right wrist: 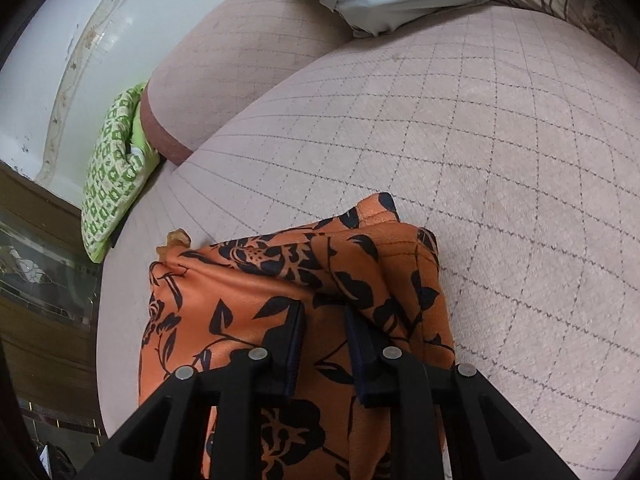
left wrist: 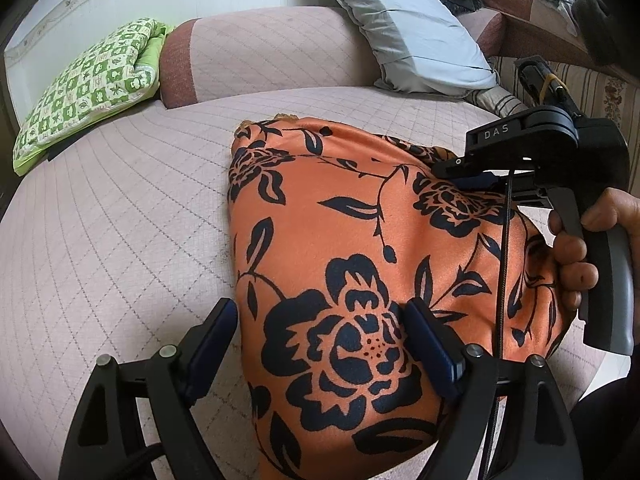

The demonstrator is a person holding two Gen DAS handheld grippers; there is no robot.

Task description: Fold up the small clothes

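Orange floral garment (left wrist: 352,248) lies centre frame in the left wrist view, on the quilted pink sofa seat (left wrist: 120,208), apparently already doubled over, with a loose flap of cloth bunched at its far right corner.

Left gripper (left wrist: 320,340): tongs spread wide, one pad over the bare seat at lower left, the other over the large black flower. Nothing between them; it hovers, probably waiting its turn.

Right gripper (right wrist: 323,344): narrow gap between the pads, cloth directly beneath; whether a pleat is actually pinched I cannot tell. It points steeply down at the bunched corner, likely to take that flap for the next fold.

Green checked cushion (left wrist: 84,88) sits upper left, grey pillow (left wrist: 404,28) upper centre; both well apart from the work.
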